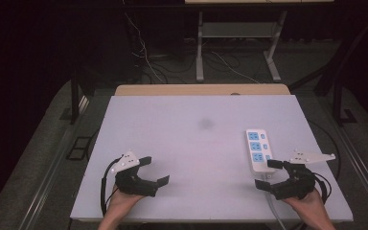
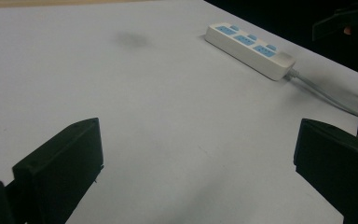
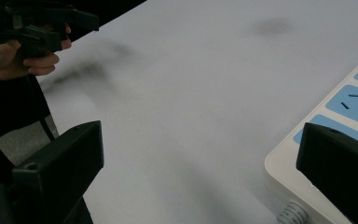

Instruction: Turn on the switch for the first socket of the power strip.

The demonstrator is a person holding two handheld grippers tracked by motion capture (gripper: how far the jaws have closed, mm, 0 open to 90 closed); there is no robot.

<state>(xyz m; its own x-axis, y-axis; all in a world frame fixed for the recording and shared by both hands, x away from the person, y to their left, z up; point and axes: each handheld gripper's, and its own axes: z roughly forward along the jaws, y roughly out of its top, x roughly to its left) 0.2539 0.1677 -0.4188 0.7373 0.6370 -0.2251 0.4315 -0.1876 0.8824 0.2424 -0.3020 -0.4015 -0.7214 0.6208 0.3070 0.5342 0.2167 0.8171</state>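
Jaws of the right gripper [image 1: 268,174] stood spread wide and held nothing, and the near end of the white power strip [image 1: 259,149] lay right at them: in the right gripper view one jaw overlapped the strip's corner [image 3: 307,154] where its grey cable [image 3: 289,215] came out, though I could not tell whether it touched. The strip's long axis ran away from the person toward the far edge of the desk [image 1: 172,124], sockets up, with the cable end nearest the person, so the right jaws faced it roughly across its short side. Jaws of the left gripper [image 1: 154,173] were likewise parted and empty, resting low over bare desk on the person's left. From there the power strip [image 2: 249,45] lay well apart, off toward the right and farther out, with only open surface between. The right hand [image 1: 309,203] was plainly the nearer one; judging by that, a grasp would likely fall to it, closing across the strip's width near the cable end
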